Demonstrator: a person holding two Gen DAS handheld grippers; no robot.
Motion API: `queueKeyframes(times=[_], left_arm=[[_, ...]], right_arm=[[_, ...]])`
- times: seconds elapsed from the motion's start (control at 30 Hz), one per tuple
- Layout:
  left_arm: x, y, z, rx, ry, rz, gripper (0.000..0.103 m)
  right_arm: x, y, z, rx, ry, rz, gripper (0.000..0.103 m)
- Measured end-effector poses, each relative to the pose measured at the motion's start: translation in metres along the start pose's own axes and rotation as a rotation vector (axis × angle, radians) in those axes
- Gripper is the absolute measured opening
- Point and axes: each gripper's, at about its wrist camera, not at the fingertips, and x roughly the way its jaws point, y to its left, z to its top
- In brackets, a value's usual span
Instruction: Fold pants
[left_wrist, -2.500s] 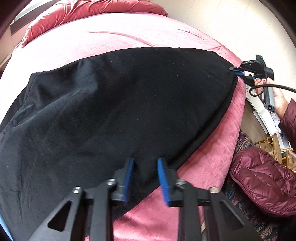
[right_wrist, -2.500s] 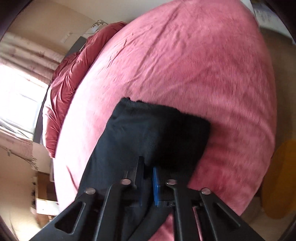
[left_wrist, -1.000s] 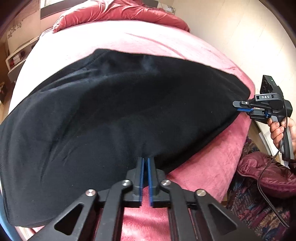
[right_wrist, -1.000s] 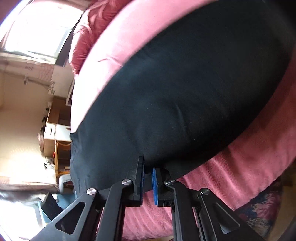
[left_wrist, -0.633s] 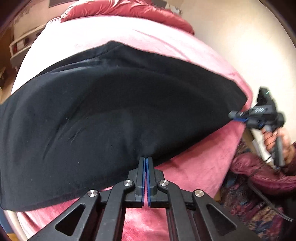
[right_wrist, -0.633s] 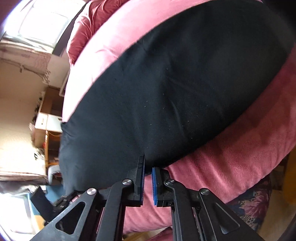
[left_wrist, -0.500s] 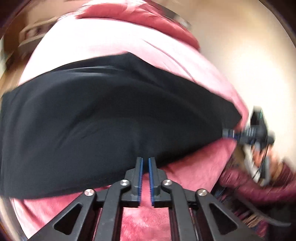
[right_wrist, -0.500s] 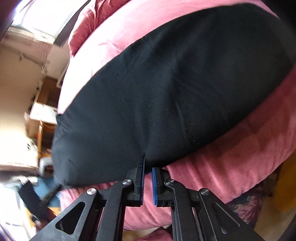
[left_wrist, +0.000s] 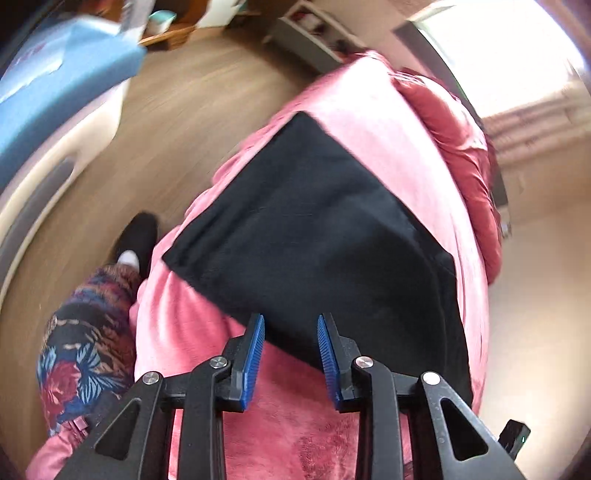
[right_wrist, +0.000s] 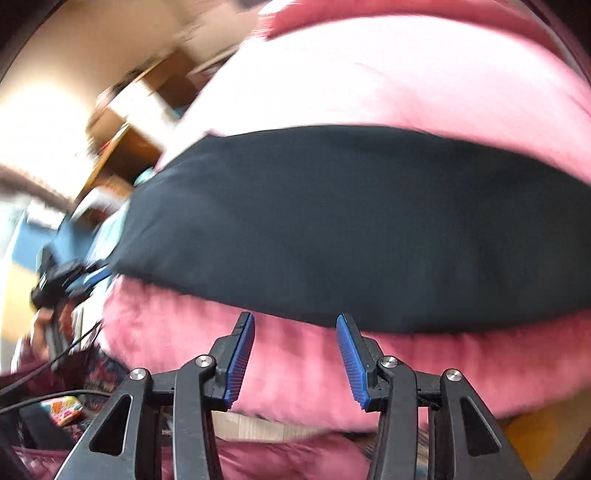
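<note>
Both jaws have just been opening off the pants (left_wrist: 332, 236), so left gripper (left_wrist: 290, 354) and right gripper (right_wrist: 293, 354), empty, should regrip cleanly for the next fold.

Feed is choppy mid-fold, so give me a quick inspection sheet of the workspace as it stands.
Surface: pink blanket covering a bed.
Job's things: black pants lying flat on the blanket, folded into a wide band.
Clutter: red quilt bunched along the bed's far side.
Grippers: left gripper and right gripper both open, jaws just opened, no cloth between the pads.
Cables: black cable at the left gripper in the right wrist view.
Surroundings: wooden floor, blue box, blurred wooden furniture.
</note>
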Motion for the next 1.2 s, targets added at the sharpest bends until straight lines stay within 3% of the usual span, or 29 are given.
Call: queueKeyframes(times=[0.13,0.23,0.33,0.37,0.4,0.43,0.5,0.73,0.8,0.87,1.07,1.13,1.2], left_arm=[[0.006,0.013,0.000,-0.055,-0.011,0.008,0.029],[0.008,0.009,-0.001,-0.045,-0.030,0.006,0.027],[0.012,0.004,0.001,-0.018,-0.033,0.025,0.015],[0.013,0.003,0.001,-0.012,-0.034,0.033,0.014],[0.016,0.003,0.002,-0.006,-0.033,0.039,0.010],[0.016,0.002,0.003,0.001,-0.034,0.042,0.008],[0.014,-0.004,0.003,0.020,-0.048,0.044,0.007],[-0.006,-0.010,0.001,0.081,-0.080,0.053,0.006],[-0.001,-0.006,0.001,0.076,-0.063,0.075,0.006],[0.010,-0.004,0.000,0.073,-0.037,0.099,0.006],[0.019,-0.007,-0.002,0.116,-0.013,0.168,0.007],[0.017,-0.012,-0.002,0.122,-0.009,0.177,0.014],[0.011,-0.012,-0.001,0.108,-0.025,0.217,0.028]], right_arm=[[0.049,0.068,0.027,-0.197,0.054,0.077,0.048],[0.079,0.093,0.036,-0.278,0.094,0.081,0.048],[0.106,0.112,0.044,-0.335,0.136,0.080,0.047],[0.113,0.115,0.043,-0.351,0.150,0.072,0.040],[0.121,0.117,0.042,-0.366,0.165,0.050,0.022],[0.127,0.121,0.040,-0.383,0.173,0.020,0.012],[0.130,0.123,0.039,-0.390,0.173,0.020,0.006],[0.094,0.123,0.036,-0.391,0.123,0.094,0.000],[0.094,0.119,0.031,-0.391,0.139,0.108,0.000],[0.107,0.121,0.024,-0.424,0.171,0.040,0.000],[0.111,0.109,0.024,-0.373,0.215,0.103,0.001],[0.101,0.106,0.031,-0.365,0.189,0.126,0.001],[0.089,0.097,0.047,-0.320,0.145,0.142,0.002]])
